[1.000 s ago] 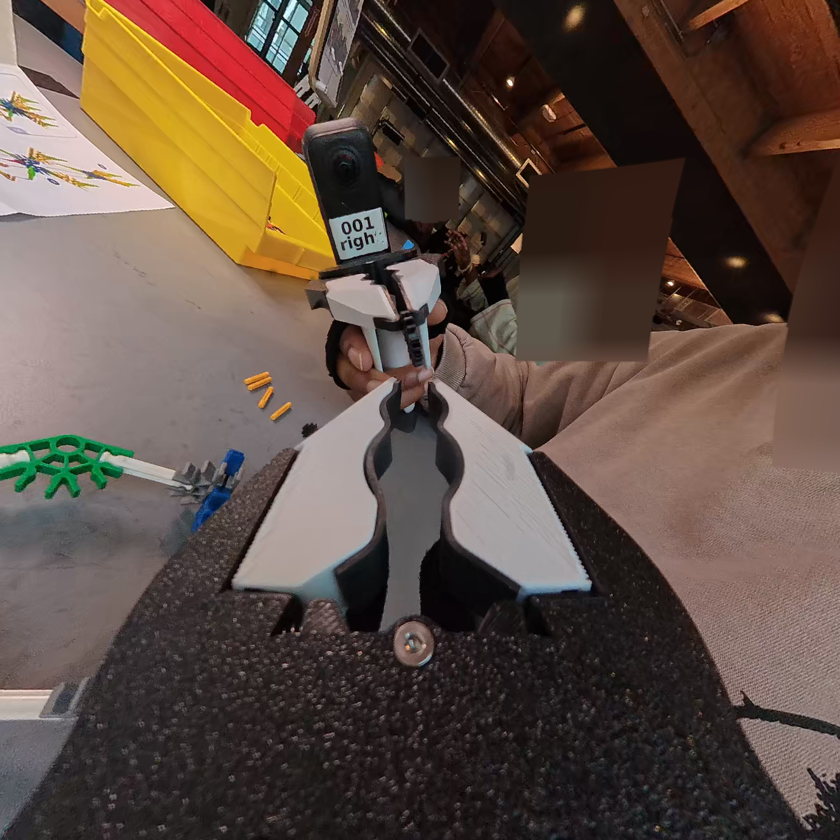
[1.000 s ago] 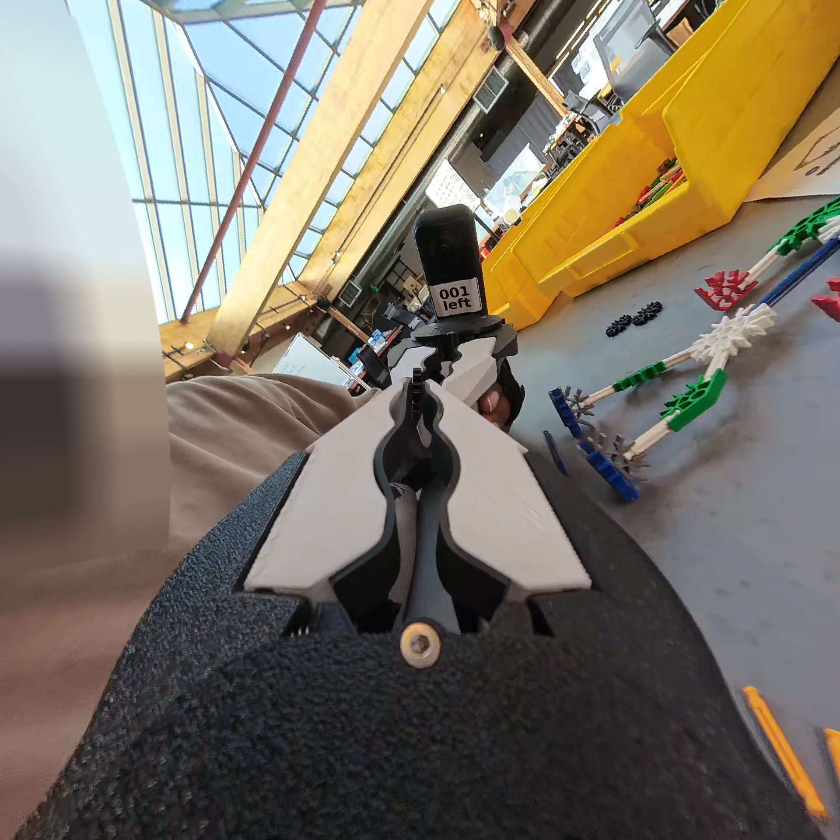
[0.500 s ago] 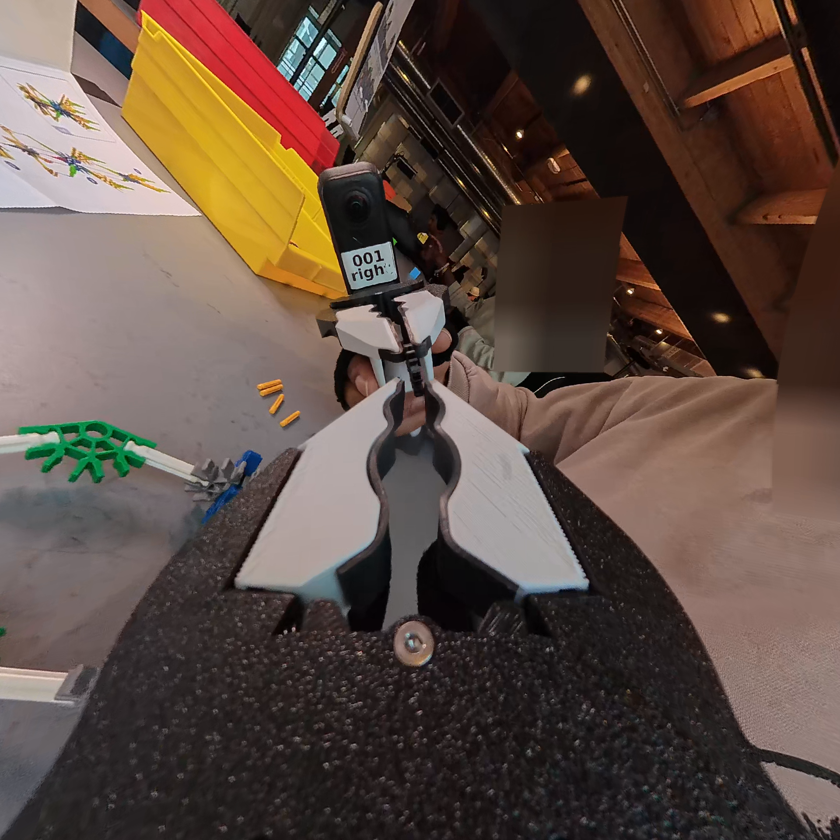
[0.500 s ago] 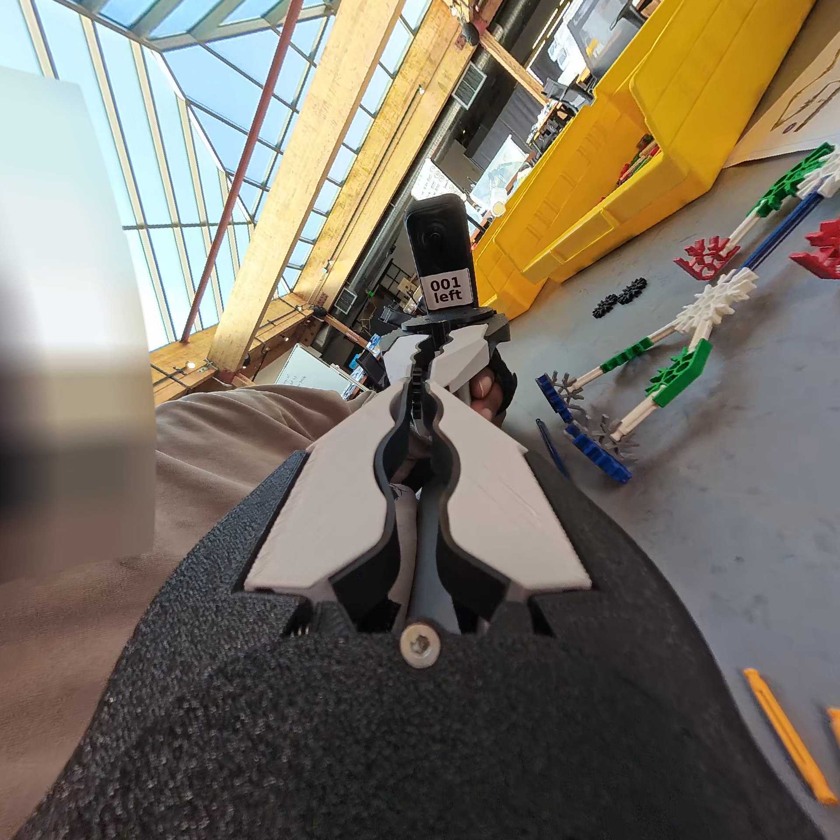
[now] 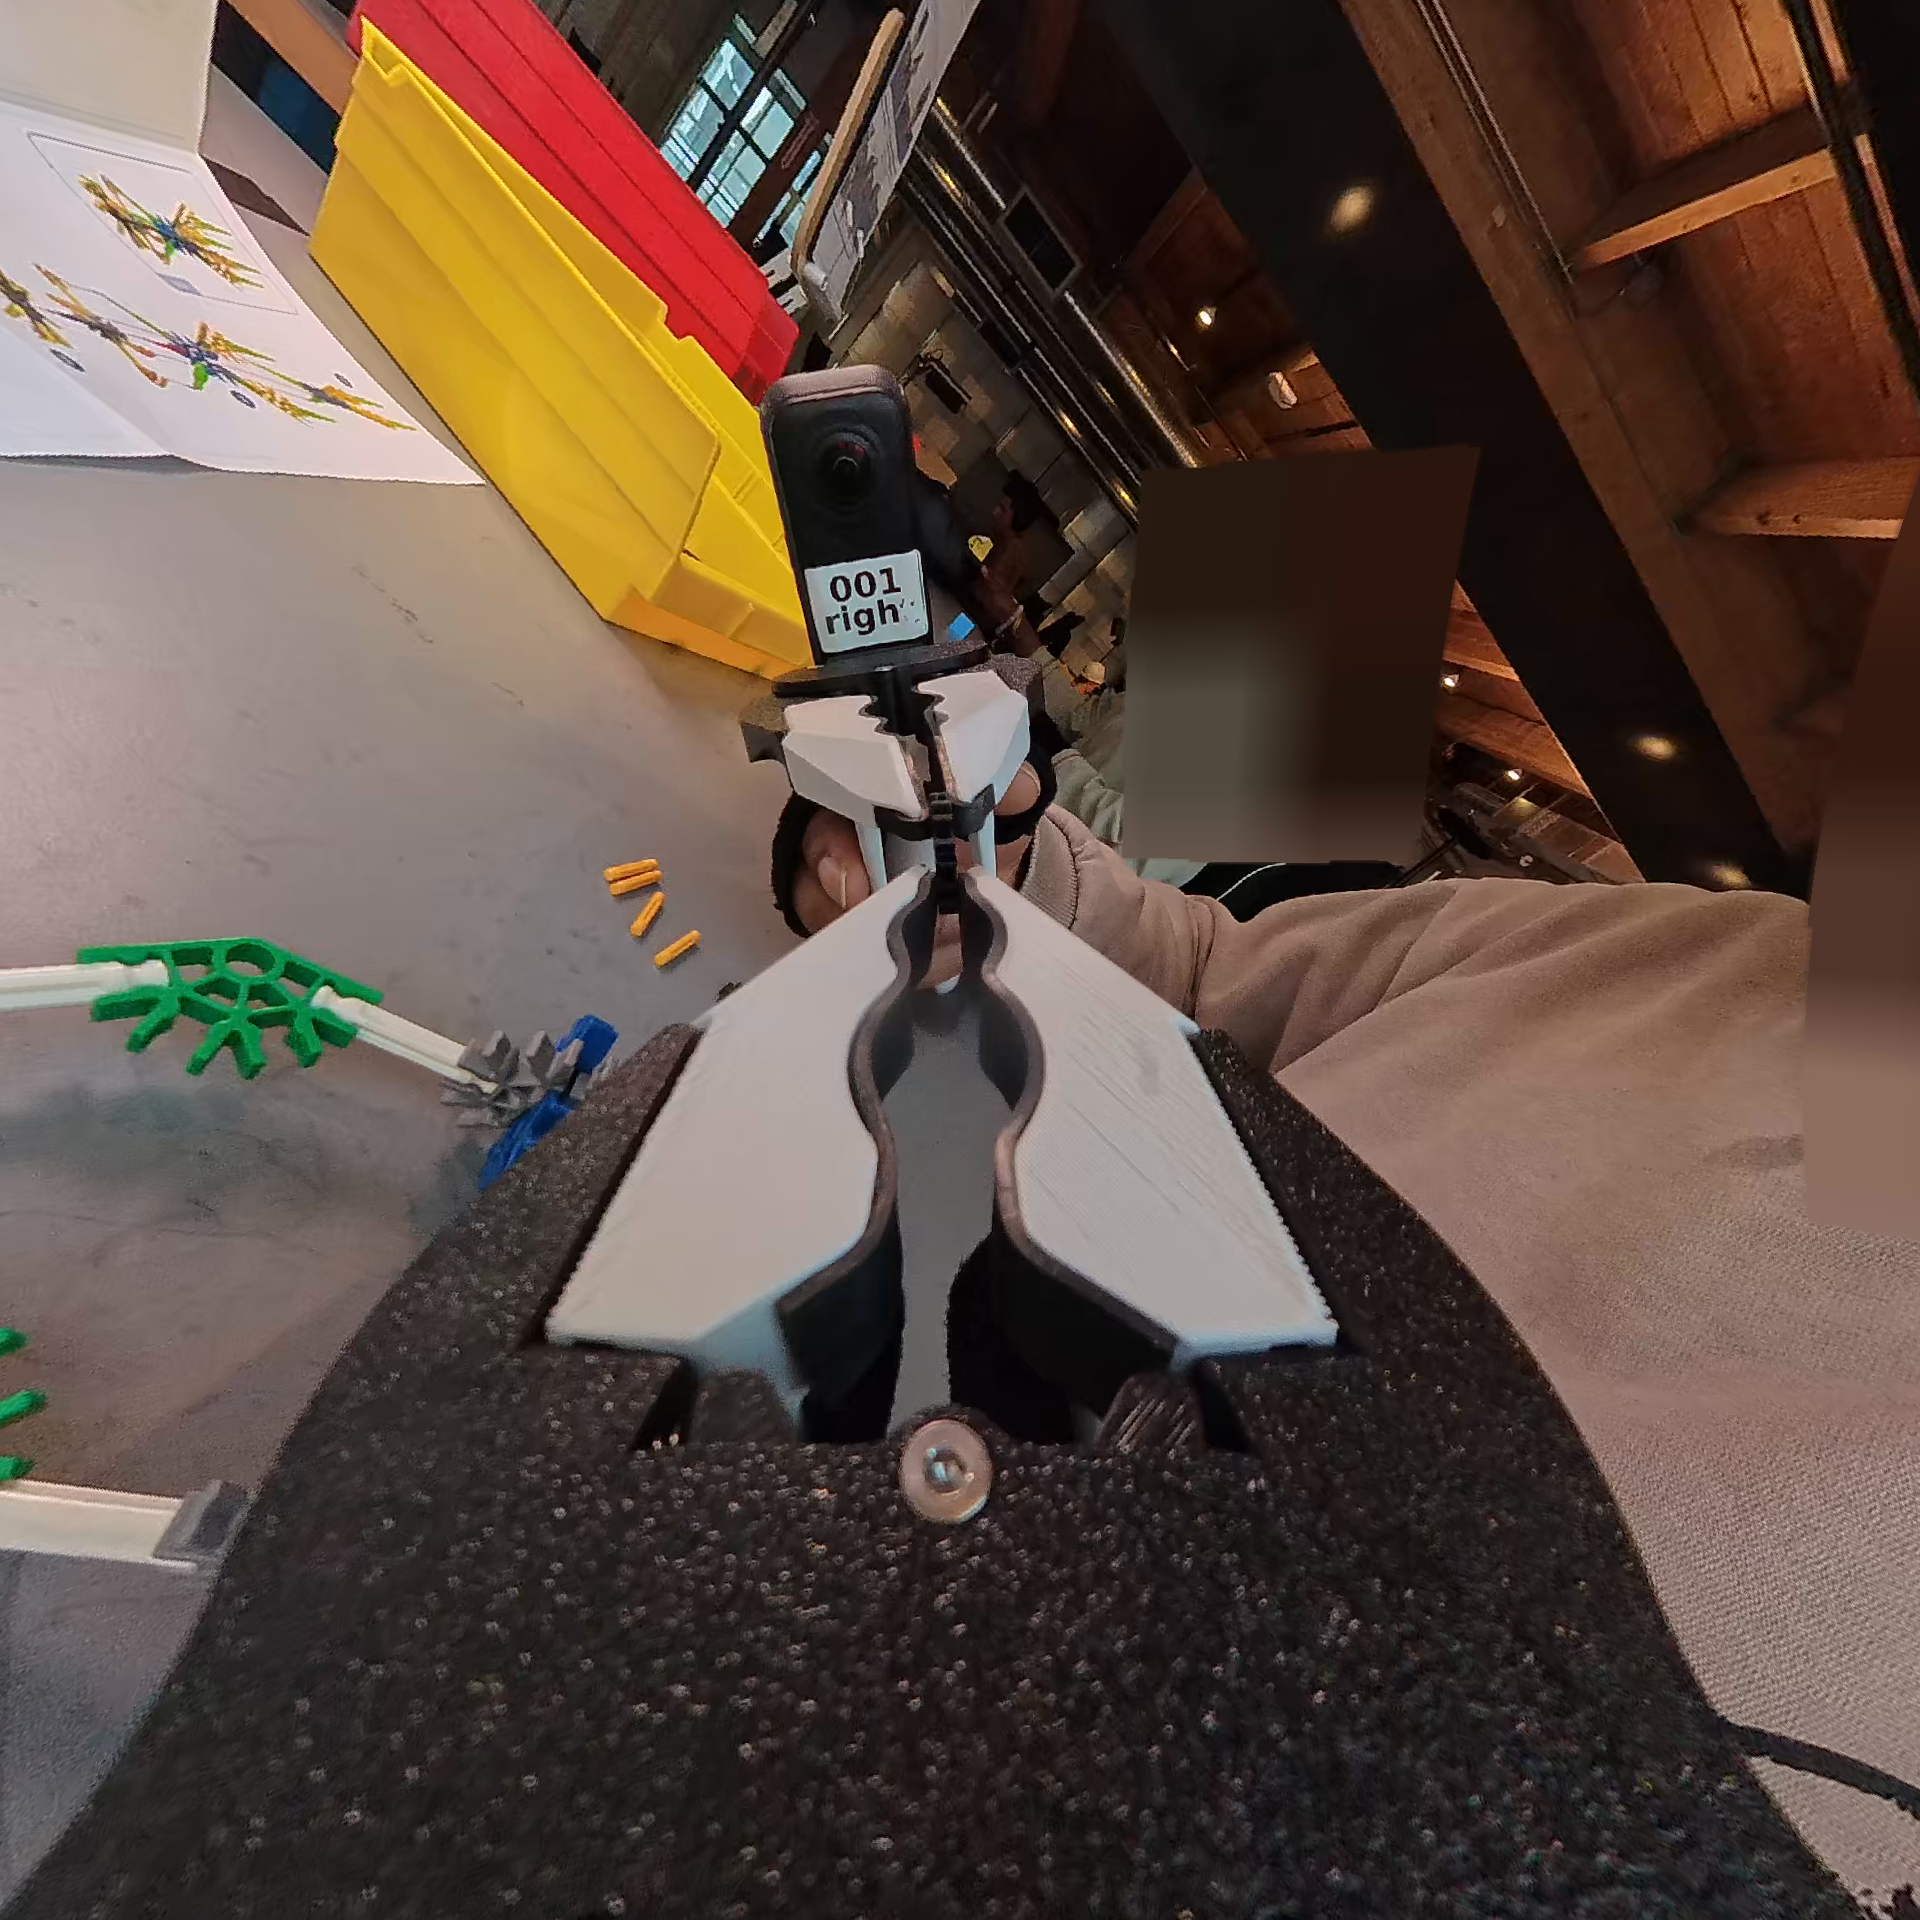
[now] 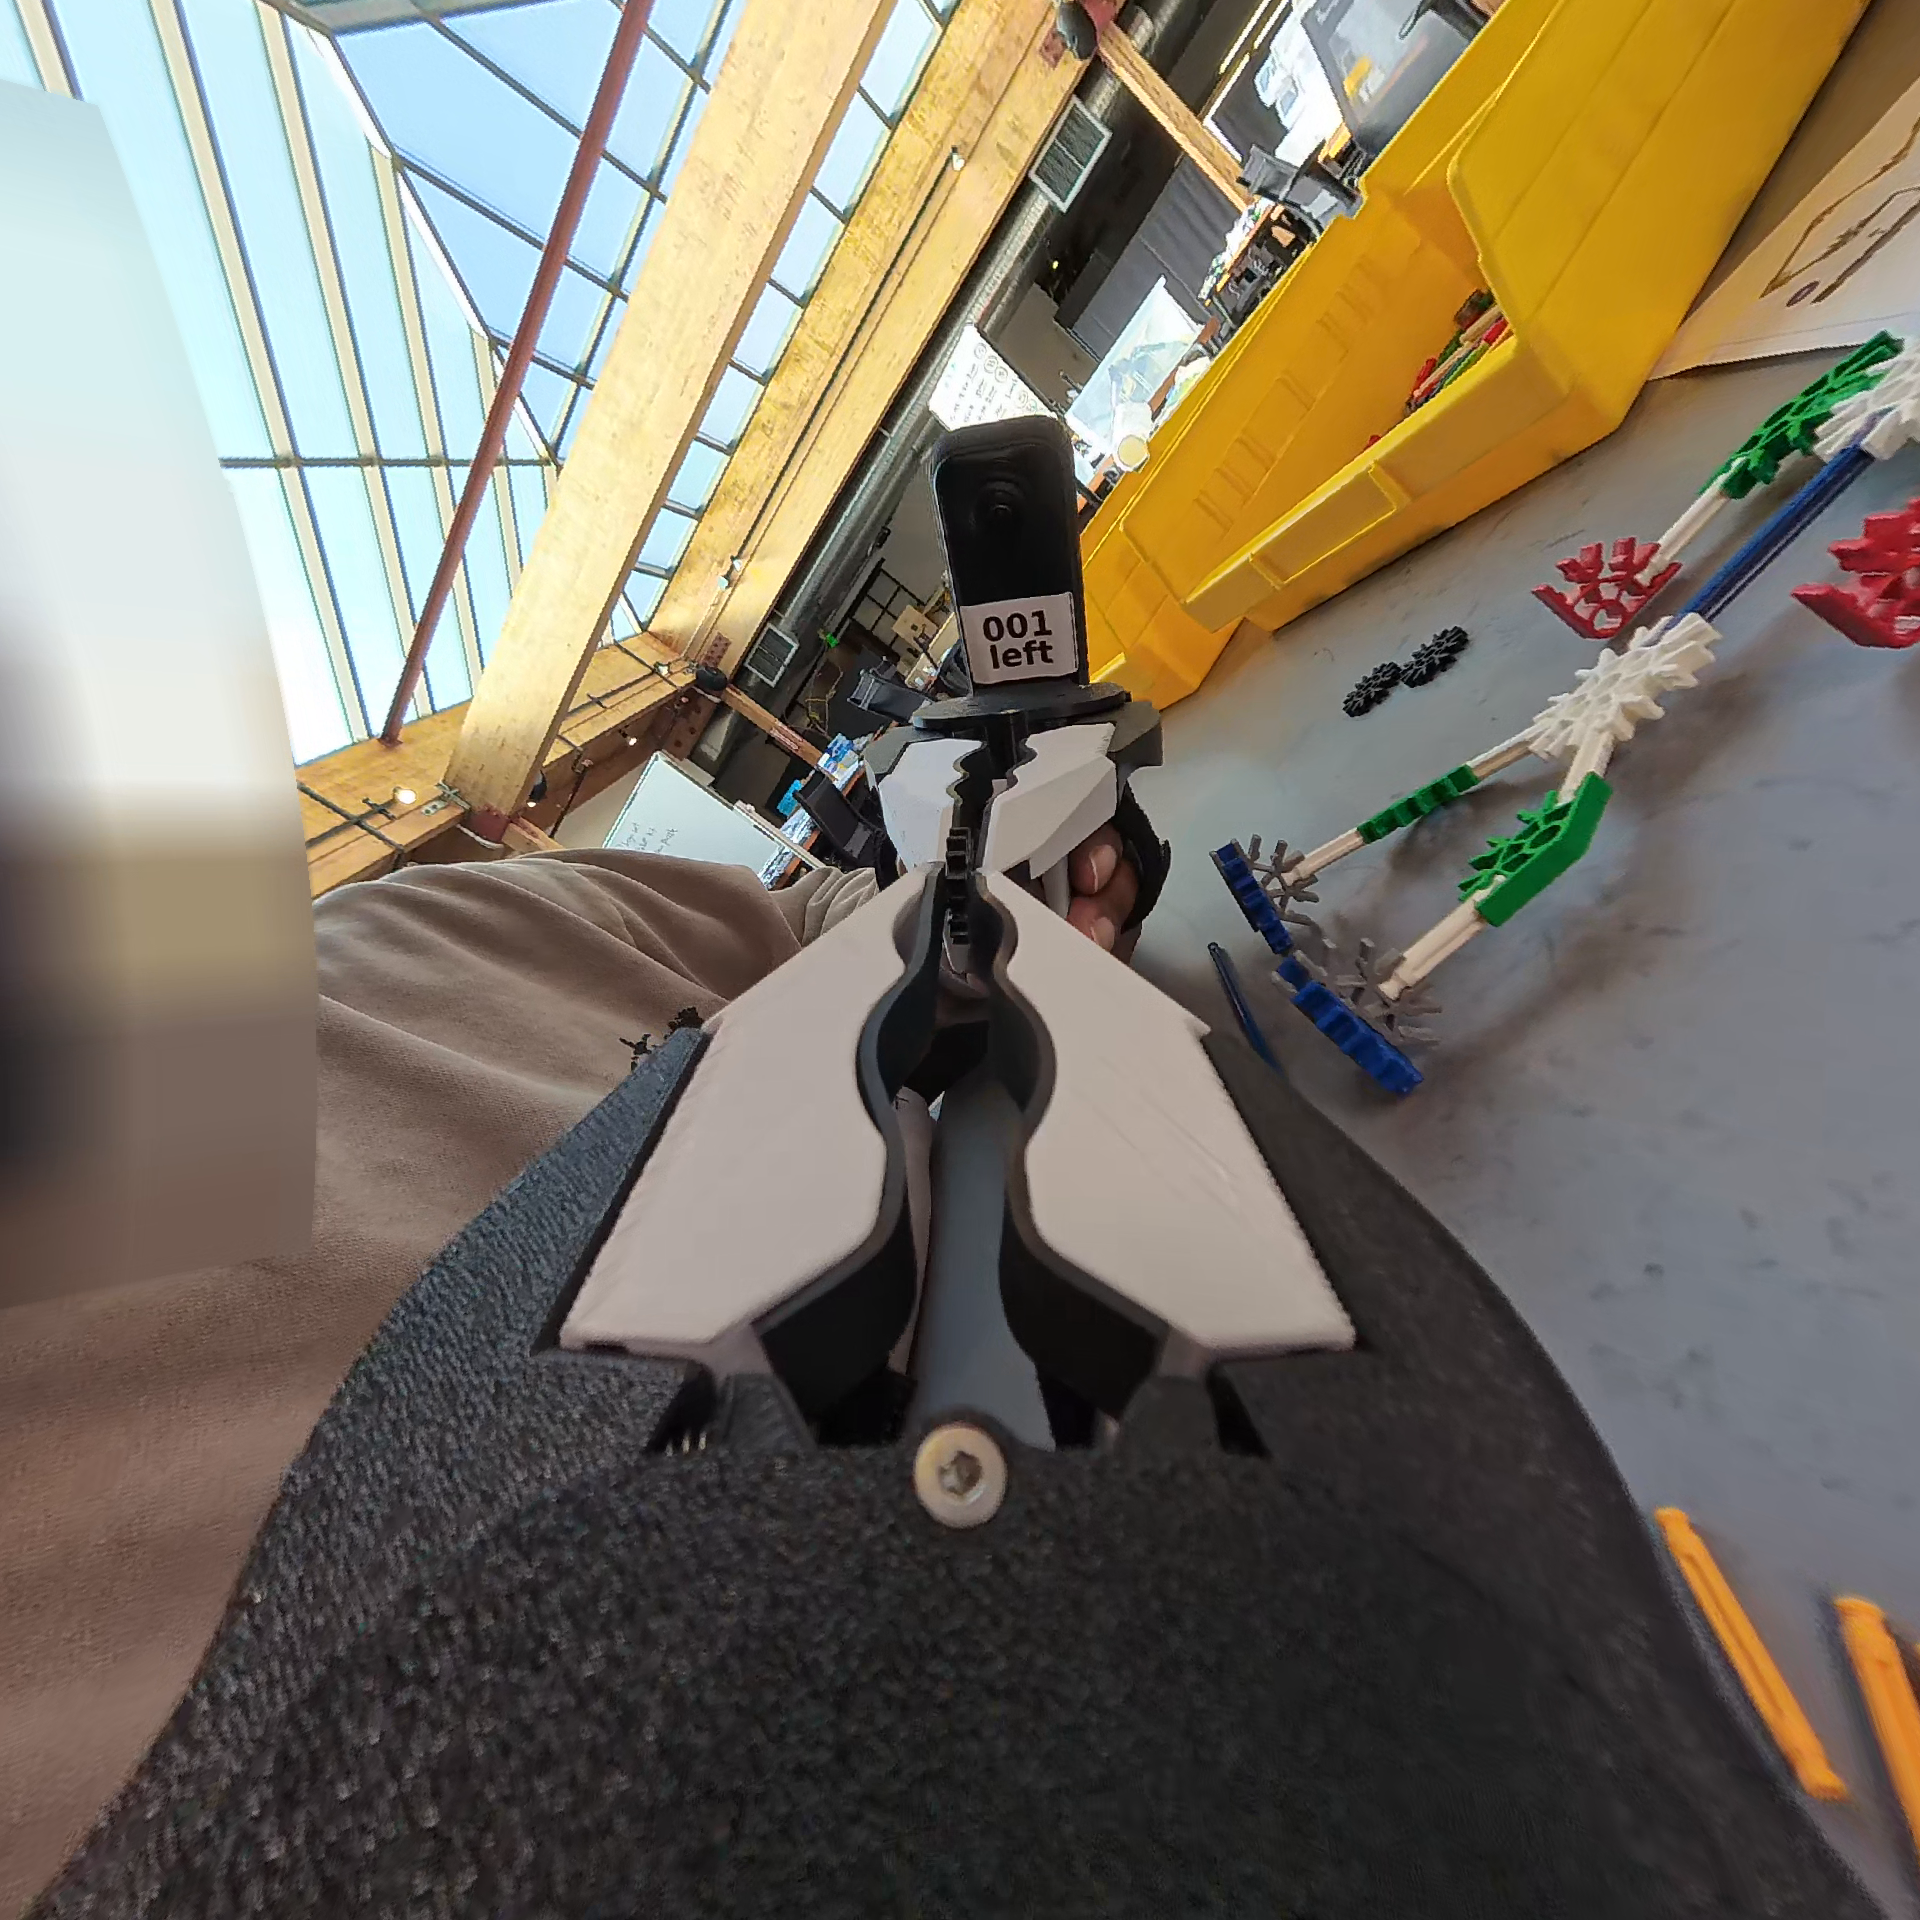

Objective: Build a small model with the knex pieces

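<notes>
My left gripper (image 5: 943, 894) and my right gripper (image 6: 961, 899) point at each other, tip to tip, above a grey table (image 5: 312, 675). A thin black plastic part (image 5: 940, 831) sits between them, gripped at the tips of both; it also shows in the right wrist view (image 6: 956, 862). Both jaws stand nearly closed on it. The right gripper (image 5: 914, 769) faces the left wrist camera, a hand under it. The left gripper (image 6: 987, 821) faces the right wrist camera. I cannot tell whether the black part is one piece or two.
A rod-and-connector model (image 6: 1507, 831) with green, white, blue and red pieces lies on the table; its green connector (image 5: 223, 997) shows left. Loose orange rods (image 5: 649, 904) and two black connectors (image 6: 1403, 675) lie nearby. Yellow bins (image 5: 540, 364) and a printed sheet (image 5: 156, 343) stand behind. Left and right tips are no more than a few centimetres apart.
Both grippers stay tip to tip on the black part. The pair has shifted and tilted slightly, so the table things sit a little differently in both views.
</notes>
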Demonstrator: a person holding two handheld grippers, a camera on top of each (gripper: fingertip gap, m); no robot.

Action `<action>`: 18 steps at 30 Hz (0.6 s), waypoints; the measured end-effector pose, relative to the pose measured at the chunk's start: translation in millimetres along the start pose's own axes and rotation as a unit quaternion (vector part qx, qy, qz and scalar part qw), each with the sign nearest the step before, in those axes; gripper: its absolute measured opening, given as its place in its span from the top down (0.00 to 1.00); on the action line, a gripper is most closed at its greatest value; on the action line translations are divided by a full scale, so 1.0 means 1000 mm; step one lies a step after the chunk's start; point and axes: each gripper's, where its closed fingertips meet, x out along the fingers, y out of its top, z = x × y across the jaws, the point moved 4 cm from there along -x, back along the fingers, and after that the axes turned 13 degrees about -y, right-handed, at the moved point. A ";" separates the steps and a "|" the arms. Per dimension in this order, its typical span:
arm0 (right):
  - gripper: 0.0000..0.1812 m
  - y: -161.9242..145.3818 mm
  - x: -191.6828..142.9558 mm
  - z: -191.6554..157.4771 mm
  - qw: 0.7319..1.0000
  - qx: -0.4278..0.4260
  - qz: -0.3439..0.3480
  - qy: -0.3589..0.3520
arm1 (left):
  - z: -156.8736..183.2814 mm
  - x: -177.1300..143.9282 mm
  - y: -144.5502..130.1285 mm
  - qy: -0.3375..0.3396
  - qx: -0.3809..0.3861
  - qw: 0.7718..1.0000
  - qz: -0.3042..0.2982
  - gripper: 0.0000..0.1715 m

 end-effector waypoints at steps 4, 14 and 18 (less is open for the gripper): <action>0.99 0.000 0.000 0.001 1.000 0.001 0.001 -0.002 | -0.001 -0.001 0.001 0.009 0.011 1.000 0.001 0.99; 1.00 -0.003 0.002 0.001 1.000 -0.005 -0.004 -0.002 | 0.001 0.001 0.000 0.010 0.023 1.000 -0.010 0.96; 1.00 -0.003 0.002 0.001 1.000 -0.007 -0.006 -0.004 | 0.000 0.001 -0.001 0.018 0.026 0.999 -0.015 0.99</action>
